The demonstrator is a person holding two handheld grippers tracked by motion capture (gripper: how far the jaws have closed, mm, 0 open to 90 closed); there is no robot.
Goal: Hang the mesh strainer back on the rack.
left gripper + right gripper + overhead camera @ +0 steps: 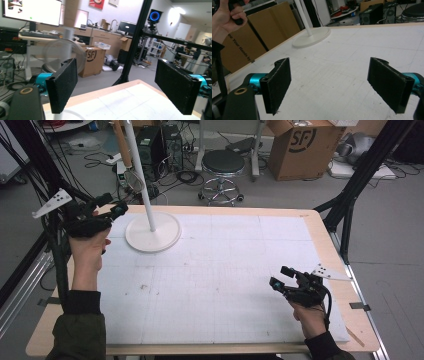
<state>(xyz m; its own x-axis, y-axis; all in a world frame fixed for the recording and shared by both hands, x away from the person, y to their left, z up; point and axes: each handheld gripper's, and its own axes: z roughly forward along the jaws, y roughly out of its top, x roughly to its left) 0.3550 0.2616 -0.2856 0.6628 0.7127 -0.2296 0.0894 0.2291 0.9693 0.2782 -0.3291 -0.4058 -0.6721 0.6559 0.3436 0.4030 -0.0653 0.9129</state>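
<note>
With both hands coming in from the near edge of the surface (220, 285), the right claw (281, 276) is sitting low over the white gridded mat at the near right, jaws standing wide apart with nothing between them. In the right gripper view just bare mat is lying between its two black pads (277, 85). The right hand (309, 312) is gripping the handle from below, cable trailing by the wrist.

Farther back on the left, the left hand (89, 251) is holding the left claw (118, 210) up near the far-left corner, pointing toward the white stand (152, 232). Its jaws are also standing apart, clamping nothing; in the left gripper view only the room and the surface edge are showing between the pads (62, 83). The claw is sitting just beside the stand's round base, not touching it.

The stand is resting upright on the far-left part of the mat, thin white pole rising from a flat disc base. Beyond the surface: a black stool (222, 167) and a cardboard box (300, 145) on the floor.
</note>
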